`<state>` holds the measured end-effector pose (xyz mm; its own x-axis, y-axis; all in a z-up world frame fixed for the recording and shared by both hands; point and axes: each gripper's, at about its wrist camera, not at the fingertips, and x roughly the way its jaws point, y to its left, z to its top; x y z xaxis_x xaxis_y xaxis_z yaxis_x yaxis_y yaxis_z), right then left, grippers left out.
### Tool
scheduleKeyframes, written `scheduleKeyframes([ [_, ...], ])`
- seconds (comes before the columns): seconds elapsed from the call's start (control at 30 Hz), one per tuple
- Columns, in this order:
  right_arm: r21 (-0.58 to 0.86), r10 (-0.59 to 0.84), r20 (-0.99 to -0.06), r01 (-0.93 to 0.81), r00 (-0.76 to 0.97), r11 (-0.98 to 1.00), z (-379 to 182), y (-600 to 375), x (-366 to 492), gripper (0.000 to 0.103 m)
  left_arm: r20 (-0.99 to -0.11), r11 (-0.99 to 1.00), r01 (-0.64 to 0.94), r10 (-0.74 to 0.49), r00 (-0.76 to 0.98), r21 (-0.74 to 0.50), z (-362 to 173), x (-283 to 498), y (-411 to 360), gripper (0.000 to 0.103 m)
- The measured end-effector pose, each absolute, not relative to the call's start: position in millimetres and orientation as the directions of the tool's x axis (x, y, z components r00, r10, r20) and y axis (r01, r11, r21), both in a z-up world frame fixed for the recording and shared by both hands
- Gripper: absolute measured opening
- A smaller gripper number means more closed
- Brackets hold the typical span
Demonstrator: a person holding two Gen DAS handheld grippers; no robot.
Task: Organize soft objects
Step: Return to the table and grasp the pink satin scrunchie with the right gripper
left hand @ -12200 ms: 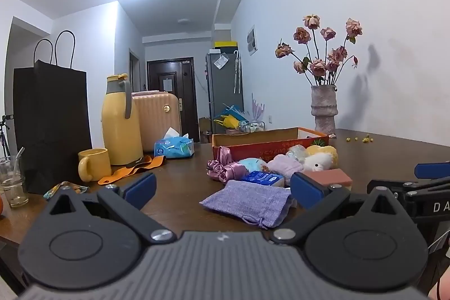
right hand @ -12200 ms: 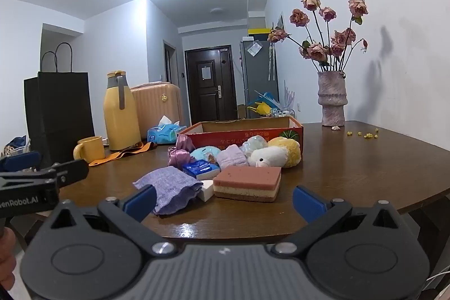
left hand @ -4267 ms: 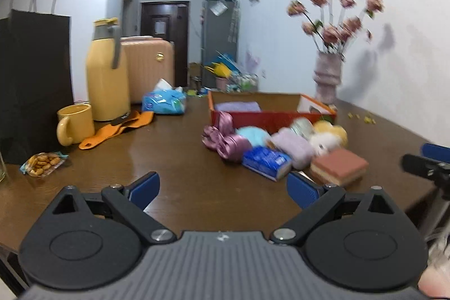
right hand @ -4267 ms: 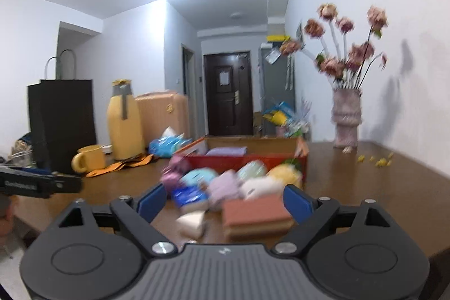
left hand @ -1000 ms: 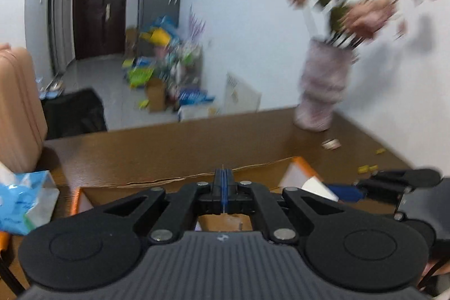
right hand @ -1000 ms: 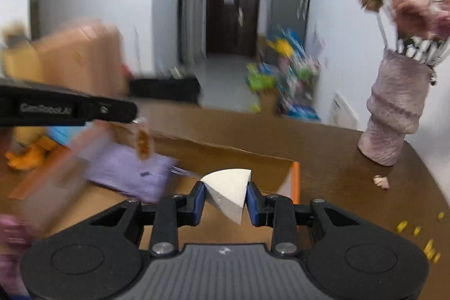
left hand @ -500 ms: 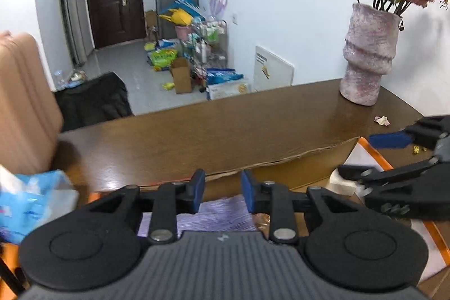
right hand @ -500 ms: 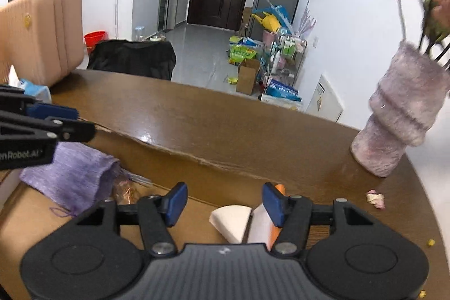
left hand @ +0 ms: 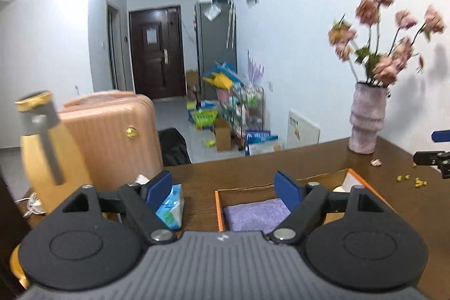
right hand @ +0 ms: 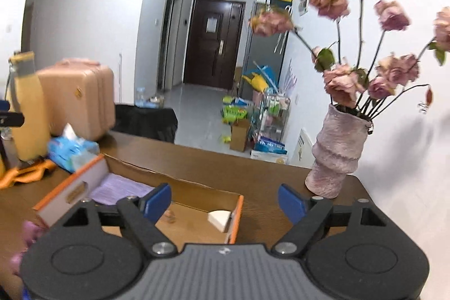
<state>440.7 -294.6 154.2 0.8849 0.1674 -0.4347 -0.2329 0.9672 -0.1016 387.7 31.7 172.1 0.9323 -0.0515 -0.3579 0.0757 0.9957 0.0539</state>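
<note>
An orange-rimmed cardboard box (left hand: 217,204) (right hand: 234,218) stands on the brown table. A purple cloth pouch (left hand: 254,214) (right hand: 118,189) lies flat in its left end. A white wedge sponge (right hand: 219,218) lies in its right corner. My left gripper (left hand: 223,187) is open and empty, held above the box's left end. My right gripper (right hand: 225,200) is open and empty, held above the box's right end. The right gripper's tip shows at the right edge of the left wrist view (left hand: 433,156).
A pink vase with dried roses (right hand: 339,153) (left hand: 365,120) stands right of the box. A blue tissue pack (left hand: 170,207) (right hand: 73,151), yellow thermos (left hand: 45,153) (right hand: 25,106) and pink suitcase (left hand: 109,131) are to the left. Pink soft items (right hand: 26,236) lie at lower left.
Both grippers have opened wide and pulled up and back from the box. The white sponge, held by the right gripper a second ago, now lies in the box.
</note>
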Motion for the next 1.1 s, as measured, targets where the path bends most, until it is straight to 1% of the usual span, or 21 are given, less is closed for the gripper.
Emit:
scheduleKeyframes([
  [0.13,-0.079,0.202,-0.386,-0.250,0.900,0.965,163.7,-285.7,385.2,0.083,-0.321,0.996,0.088,-0.079,0.944,0.011,182.1,329.7,36.4,0.083],
  [0.23,-0.058,0.228,-0.337,-0.262,0.914,0.963,163.7,-280.8,340.4,0.086,-0.290,0.996,0.094,-0.091,0.953,-0.003,177.3,282.5,39.8,0.085],
  [0.27,-0.045,0.237,-0.321,-0.265,0.917,0.963,161.2,-279.9,325.4,0.087,-0.280,0.995,0.096,-0.092,0.956,0.000,173.4,267.9,41.1,0.087],
  [0.3,-0.034,0.252,-0.305,-0.275,0.918,0.961,157.0,-278.7,308.9,0.087,-0.265,0.995,0.100,-0.095,0.960,0.008,168.9,253.2,42.4,0.090],
  [0.33,-0.024,0.267,-0.291,-0.286,0.918,0.958,151.8,-277.9,293.3,0.088,-0.247,0.995,0.099,-0.092,0.965,0.016,162.0,238.2,45.1,0.092],
  [0.47,-0.003,0.298,-0.271,-0.311,0.915,0.951,123.2,-275.8,237.4,0.089,-0.210,0.997,0.068,-0.056,0.976,0.047,128.2,182.5,45.4,0.092],
  [0.57,0.028,0.284,-0.295,-0.289,0.912,0.957,97.1,-276.5,199.7,0.089,-0.225,0.998,0.051,-0.041,0.974,0.036,103.3,138.8,48.9,0.092],
  [0.6,0.044,0.290,-0.297,-0.290,0.910,0.956,89.0,-276.9,183.4,0.089,-0.230,0.997,0.066,-0.059,0.971,0.025,95.7,122.2,51.4,0.095],
  [0.67,0.071,0.308,-0.273,-0.300,0.911,0.951,76.3,-276.6,149.8,0.091,-0.229,0.993,0.121,-0.120,0.966,-0.007,79.4,92.0,55.0,0.101],
  [0.73,0.081,0.322,-0.245,-0.312,0.914,0.947,61.5,-273.8,116.3,0.094,-0.223,0.990,0.134,-0.139,0.965,-0.038,65.5,70.2,58.0,0.101],
  [0.8,0.084,0.297,-0.228,-0.285,0.927,0.955,46.5,-269.2,89.9,0.095,-0.210,0.989,0.143,-0.149,0.966,-0.044,55.4,50.2,58.6,0.101],
  [0.87,0.082,0.286,-0.228,-0.274,0.931,0.958,33.4,-263.5,71.7,0.095,-0.206,0.990,0.139,-0.141,0.968,-0.025,51.9,40.9,57.7,0.101],
  [0.97,0.118,0.289,-0.250,-0.267,0.924,0.956,20.4,-258.1,57.9,0.095,-0.228,0.990,0.139,-0.132,0.965,0.016,48.2,38.3,52.4,0.101],
  [1.03,0.121,0.308,-0.258,-0.285,0.916,0.951,18.8,-254.0,59.3,0.095,-0.231,0.990,0.137,-0.131,0.964,0.012,44.9,39.0,51.7,0.101],
  [1.1,0.095,0.284,-0.261,-0.268,0.923,0.959,17.8,-248.1,60.3,0.095,-0.247,0.991,0.136,-0.132,0.960,-0.001,41.5,42.4,51.2,0.101],
])
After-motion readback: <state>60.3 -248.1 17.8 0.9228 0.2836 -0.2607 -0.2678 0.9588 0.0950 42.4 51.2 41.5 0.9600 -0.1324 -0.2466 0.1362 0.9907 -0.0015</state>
